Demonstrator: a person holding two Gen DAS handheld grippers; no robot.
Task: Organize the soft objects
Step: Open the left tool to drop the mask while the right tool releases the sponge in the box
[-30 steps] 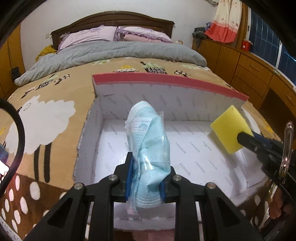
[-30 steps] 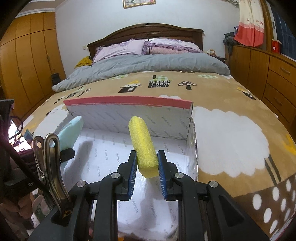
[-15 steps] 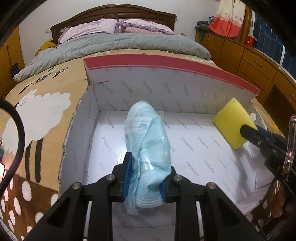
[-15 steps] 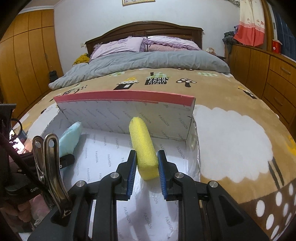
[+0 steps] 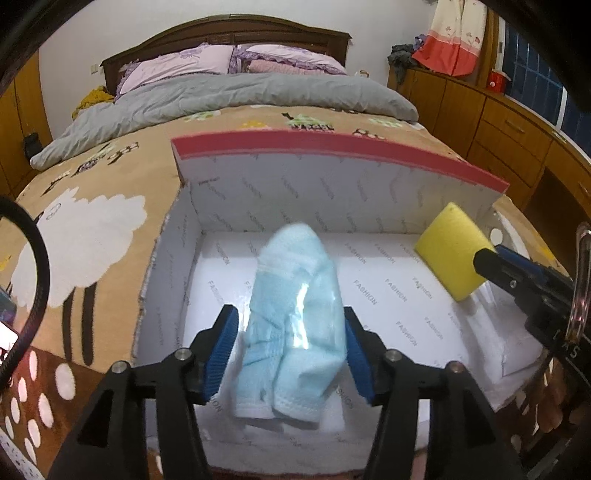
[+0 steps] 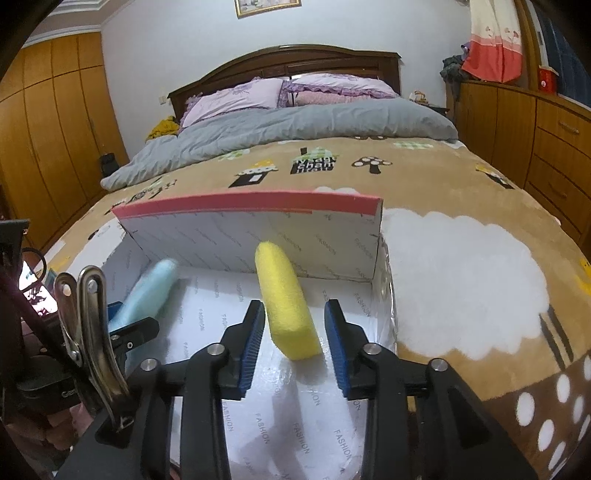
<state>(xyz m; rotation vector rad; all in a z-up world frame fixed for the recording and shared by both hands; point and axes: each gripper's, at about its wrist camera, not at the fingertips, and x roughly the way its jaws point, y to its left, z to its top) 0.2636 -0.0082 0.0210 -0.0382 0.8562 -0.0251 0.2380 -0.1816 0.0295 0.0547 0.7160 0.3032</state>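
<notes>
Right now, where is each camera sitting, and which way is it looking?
Left wrist: sits on the left hand-held gripper, looking forward and down into the white box on the bed; its open fingers flank the blue mask pack.
Right wrist: sits on the right hand-held gripper, looking the same way; its open fingers flank the yellow sponge.
Shared: both show the box, mask pack, sponge, the bed's headboard, and the other gripper at the frame's edge.

My left wrist camera looks down along its fingers, close over the open white cardboard box with a red rim point(image 5: 332, 147), facing the wooden headboard point(image 5: 221, 29). My right wrist camera point(image 6: 255, 201) does likewise from further right; both share box and bed.
</notes>
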